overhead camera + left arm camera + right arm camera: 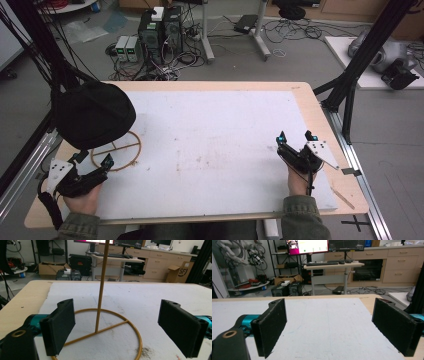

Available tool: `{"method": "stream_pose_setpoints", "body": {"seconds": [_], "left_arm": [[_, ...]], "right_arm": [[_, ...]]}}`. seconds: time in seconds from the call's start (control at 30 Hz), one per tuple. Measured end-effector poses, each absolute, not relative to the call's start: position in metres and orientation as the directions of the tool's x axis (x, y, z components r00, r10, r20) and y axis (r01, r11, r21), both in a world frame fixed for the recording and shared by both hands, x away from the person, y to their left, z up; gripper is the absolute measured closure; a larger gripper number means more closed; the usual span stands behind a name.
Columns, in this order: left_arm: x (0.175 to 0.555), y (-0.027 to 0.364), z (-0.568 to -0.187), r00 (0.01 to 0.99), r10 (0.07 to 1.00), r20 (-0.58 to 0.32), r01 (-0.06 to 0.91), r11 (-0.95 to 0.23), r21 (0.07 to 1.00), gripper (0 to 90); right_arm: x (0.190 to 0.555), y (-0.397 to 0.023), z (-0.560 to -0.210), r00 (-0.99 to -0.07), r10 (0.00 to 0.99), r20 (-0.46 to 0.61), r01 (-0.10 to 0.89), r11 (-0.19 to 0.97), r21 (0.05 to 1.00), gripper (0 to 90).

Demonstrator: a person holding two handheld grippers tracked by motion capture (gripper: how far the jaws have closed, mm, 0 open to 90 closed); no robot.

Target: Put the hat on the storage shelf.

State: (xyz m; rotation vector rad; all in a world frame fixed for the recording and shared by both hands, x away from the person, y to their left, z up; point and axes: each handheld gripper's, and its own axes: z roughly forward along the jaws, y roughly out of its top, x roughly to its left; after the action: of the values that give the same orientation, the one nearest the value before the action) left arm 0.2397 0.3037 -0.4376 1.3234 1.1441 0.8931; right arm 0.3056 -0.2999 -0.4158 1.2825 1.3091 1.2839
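I have both tools wide open and empty: left gripper (95,161) faces the gold stand (100,322) at lower left, right gripper (295,137) idle lower right; nothing grasped yet.

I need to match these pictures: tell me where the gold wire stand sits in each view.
High view: the gold wire stand is at left, partly under a black hat.
Left gripper view: centre, its ring and pole between open jaws.
Right gripper view: not in it.
Shared landmark: the white mat.
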Motion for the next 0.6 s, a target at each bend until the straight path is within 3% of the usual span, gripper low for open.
{"method": "stream_pose_setpoints", "body": {"seconds": [0.6], "left_arm": [[0.2403,0.3042,-0.4381,0.245,0.961,-0.125,0.128,0.096,0.987,14.6]], "right_arm": [[0.3051,-0.3003,-0.4156,-0.085,0.993,0.087,0.092,-0.079,0.993,11.7]]}}
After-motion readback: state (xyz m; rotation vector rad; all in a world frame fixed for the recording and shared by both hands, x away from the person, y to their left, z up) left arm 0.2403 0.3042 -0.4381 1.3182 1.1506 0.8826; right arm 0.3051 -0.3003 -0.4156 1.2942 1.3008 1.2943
